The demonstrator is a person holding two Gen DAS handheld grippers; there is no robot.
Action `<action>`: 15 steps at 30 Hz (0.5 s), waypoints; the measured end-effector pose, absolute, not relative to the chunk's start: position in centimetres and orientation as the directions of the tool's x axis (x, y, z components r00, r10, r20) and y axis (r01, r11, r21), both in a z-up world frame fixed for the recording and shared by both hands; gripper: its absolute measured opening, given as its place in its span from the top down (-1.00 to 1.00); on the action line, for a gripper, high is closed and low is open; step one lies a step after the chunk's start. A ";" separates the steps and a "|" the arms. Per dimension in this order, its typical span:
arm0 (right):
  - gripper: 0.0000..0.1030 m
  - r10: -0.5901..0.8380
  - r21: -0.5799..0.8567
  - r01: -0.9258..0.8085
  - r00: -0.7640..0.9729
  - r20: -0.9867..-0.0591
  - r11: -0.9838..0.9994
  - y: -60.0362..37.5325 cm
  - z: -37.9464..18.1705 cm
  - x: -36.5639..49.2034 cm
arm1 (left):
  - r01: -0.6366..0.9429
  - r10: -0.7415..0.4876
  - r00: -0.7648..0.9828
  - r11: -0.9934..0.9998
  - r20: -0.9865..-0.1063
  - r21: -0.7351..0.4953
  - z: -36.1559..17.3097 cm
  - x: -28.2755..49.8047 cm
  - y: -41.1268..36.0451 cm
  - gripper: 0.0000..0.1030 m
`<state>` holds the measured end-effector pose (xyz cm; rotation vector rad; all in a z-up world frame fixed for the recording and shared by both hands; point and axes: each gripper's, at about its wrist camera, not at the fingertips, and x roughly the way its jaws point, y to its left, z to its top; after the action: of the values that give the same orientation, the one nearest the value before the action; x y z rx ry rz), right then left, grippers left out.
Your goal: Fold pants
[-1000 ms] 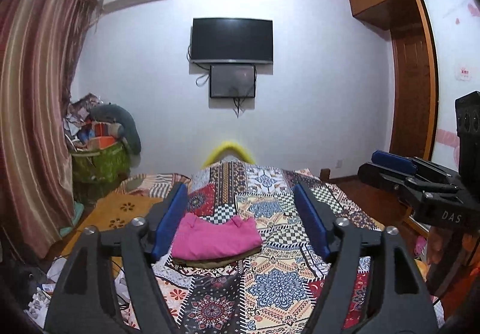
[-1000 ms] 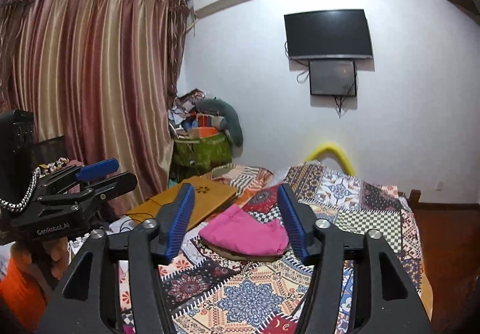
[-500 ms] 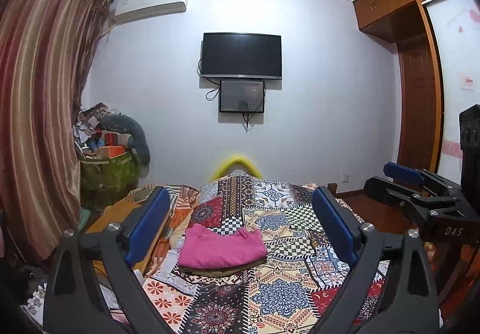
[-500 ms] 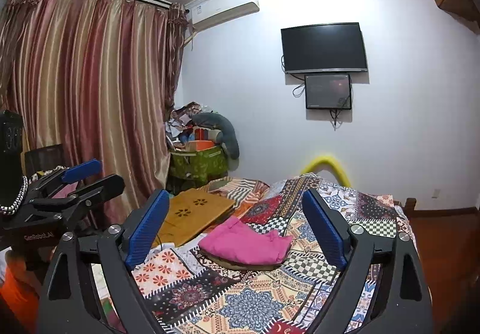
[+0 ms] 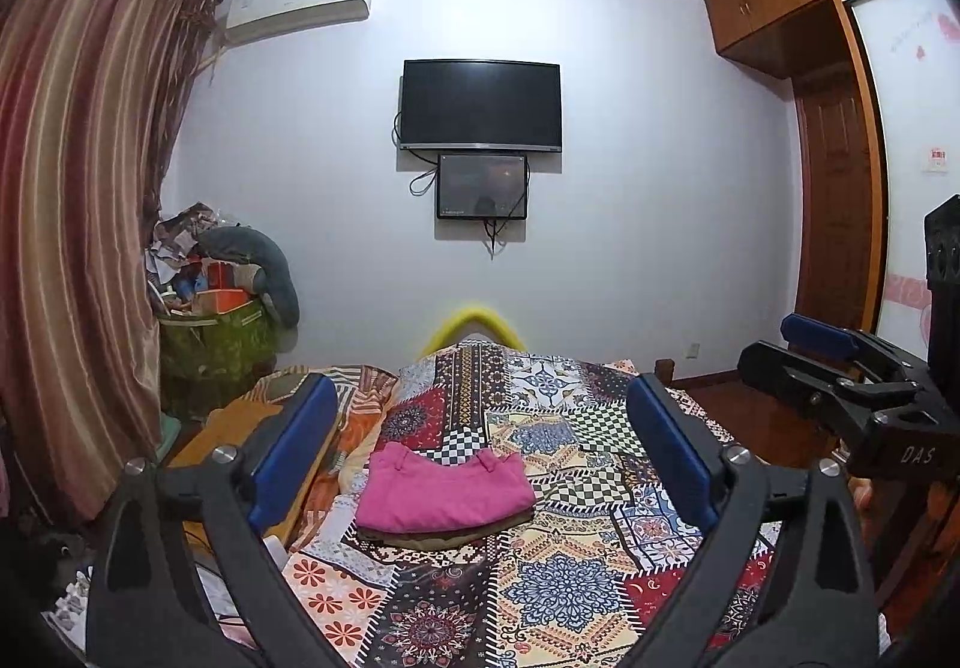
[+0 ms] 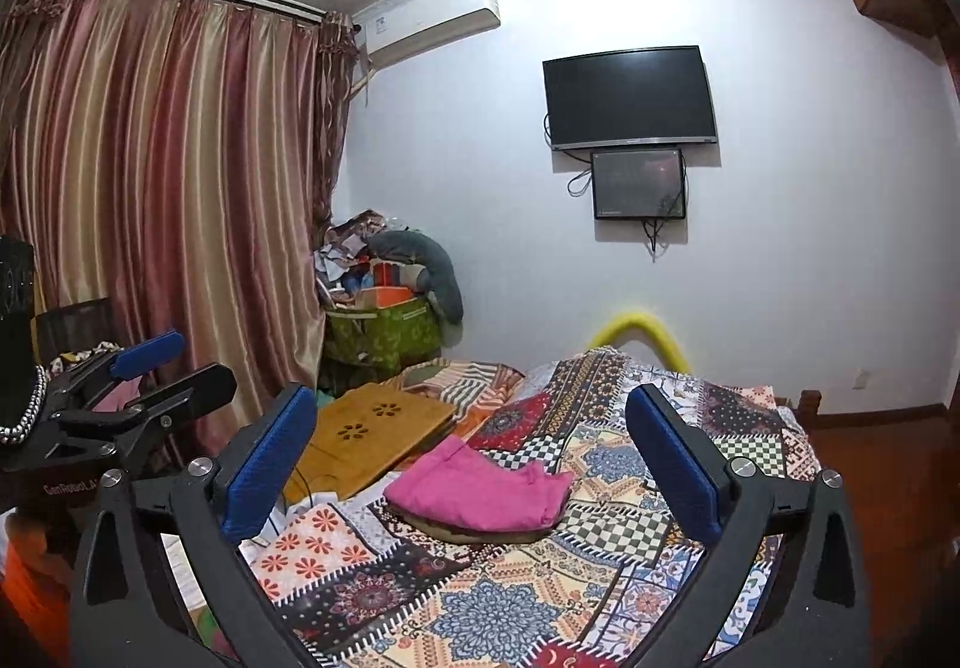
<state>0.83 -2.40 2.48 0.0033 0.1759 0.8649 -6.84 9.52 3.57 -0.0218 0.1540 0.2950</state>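
Both wrist views look nearly level along their blue-padded fingers (image 5: 672,446) (image 6: 270,464) across the patchwork-quilted bed (image 5: 540,596) (image 6: 510,608), sharing the folded pink pants (image 5: 441,494) (image 6: 480,494) and the black wall-mounted television (image 5: 480,105) (image 6: 630,96).

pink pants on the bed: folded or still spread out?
Folded. The pink pants lie as a compact, layered rectangle on the patchwork bedspread, atop another folded brownish garment. Neither gripper touches them.

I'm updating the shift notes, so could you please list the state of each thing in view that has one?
Pink pants: folded, on a folded olive garment on the bed.
Left tongs: open, empty.
Right tongs: opening, nothing between them.
Television: screen dark.
Curtain: drawn shut.
Wooden lap desk: lying flat by the bedspread.
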 end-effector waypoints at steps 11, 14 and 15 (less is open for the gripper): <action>-0.99 0.756 0.082 -0.754 0.637 -0.151 0.652 -2.8 2.8 0.9 | -0.281 0.279 0.947 0.960 -0.160 0.007 3.3 -6.5 9.3 -0.92; -0.99 0.755 0.080 -0.754 0.638 -0.152 0.653 -2.8 2.9 0.8 | -0.280 0.278 0.947 0.960 -0.161 0.008 3.3 -6.5 9.3 -0.92; -0.99 0.755 0.081 -0.754 0.638 -0.152 0.652 -2.8 2.8 0.9 | -0.279 0.277 0.947 0.960 -0.161 0.008 3.3 -6.5 9.3 -0.92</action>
<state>0.86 -2.75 2.80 0.0105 0.1782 0.8612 -6.49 9.35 3.28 -0.0149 0.1617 0.2830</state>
